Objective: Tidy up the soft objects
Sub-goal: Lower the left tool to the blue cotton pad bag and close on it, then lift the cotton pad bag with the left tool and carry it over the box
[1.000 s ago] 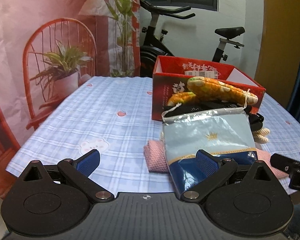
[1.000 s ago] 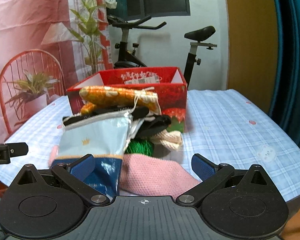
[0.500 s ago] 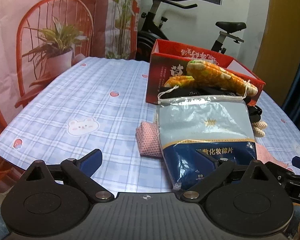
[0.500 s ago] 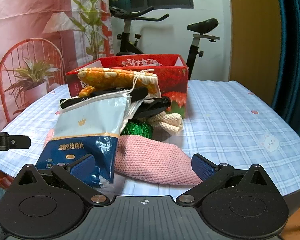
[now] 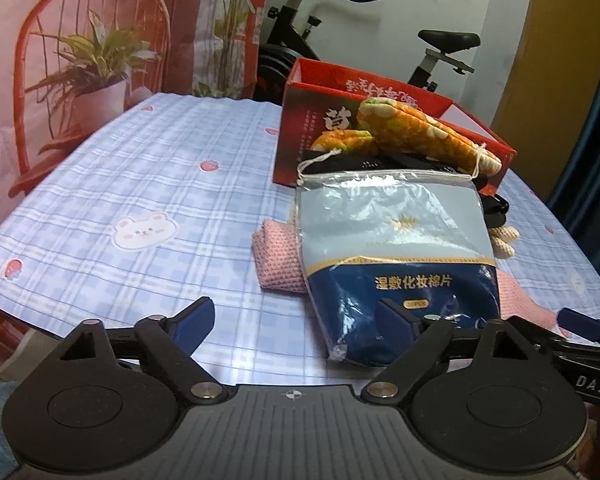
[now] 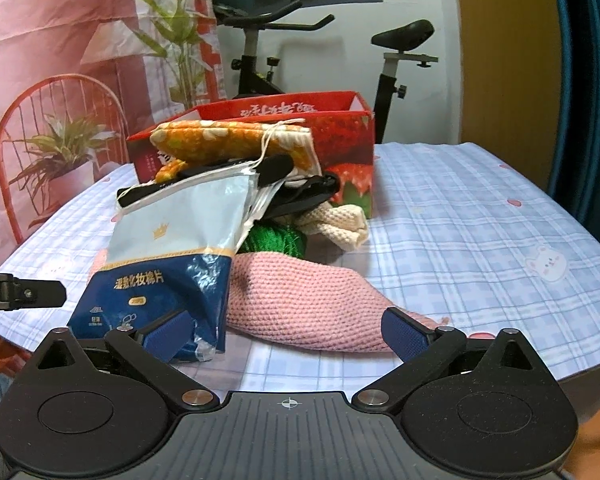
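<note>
A blue-and-white bag of cotton pads lies on top of a pile of soft things near the table's front edge. Under it is a pink knit cloth. Behind are an orange floral pouch, green yarn and a cream knit piece. My left gripper is closing, its pads apart; the right pad overlaps the bag's lower corner and the left pad is over bare cloth. My right gripper stands open, straddling the pink cloth's near end.
An open red box stands right behind the pile. The blue plaid tablecloth runs wide to the left; its front edge is just under both grippers. An exercise bike and a printed backdrop stand beyond the table.
The left gripper has sunk and tipped down toward the bag, and its jaws have narrowed a little. The right gripper has barely moved.
</note>
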`<state>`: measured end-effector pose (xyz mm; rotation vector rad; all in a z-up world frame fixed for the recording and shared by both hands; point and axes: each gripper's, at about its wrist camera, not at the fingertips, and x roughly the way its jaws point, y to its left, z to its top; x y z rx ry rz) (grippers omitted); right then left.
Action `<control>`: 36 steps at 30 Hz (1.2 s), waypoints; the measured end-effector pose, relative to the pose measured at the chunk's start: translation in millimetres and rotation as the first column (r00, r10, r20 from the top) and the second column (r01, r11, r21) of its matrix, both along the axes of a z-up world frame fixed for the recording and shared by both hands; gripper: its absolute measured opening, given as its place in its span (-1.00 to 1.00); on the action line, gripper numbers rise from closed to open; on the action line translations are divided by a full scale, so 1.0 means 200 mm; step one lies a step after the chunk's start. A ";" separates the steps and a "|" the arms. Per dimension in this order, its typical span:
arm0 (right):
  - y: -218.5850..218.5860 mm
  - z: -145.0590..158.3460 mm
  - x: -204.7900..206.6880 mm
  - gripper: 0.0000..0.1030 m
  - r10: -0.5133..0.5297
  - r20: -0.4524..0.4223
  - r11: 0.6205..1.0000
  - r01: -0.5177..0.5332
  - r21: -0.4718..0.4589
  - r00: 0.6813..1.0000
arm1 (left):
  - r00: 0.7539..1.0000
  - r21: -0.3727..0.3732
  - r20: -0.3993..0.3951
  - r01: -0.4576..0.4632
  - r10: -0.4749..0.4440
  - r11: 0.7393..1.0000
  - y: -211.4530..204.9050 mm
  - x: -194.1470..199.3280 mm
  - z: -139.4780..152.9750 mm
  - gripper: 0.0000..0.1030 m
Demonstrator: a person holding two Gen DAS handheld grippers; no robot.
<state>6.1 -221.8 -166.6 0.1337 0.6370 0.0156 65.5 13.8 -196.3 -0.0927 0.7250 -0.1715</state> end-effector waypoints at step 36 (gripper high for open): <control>0.06 -0.13 0.21 -0.45 0.223 -0.030 0.963 -0.215 0.160 0.974 | 0.984 -0.262 -0.044 0.157 -0.174 0.952 -0.09 0.28 -0.21 0.05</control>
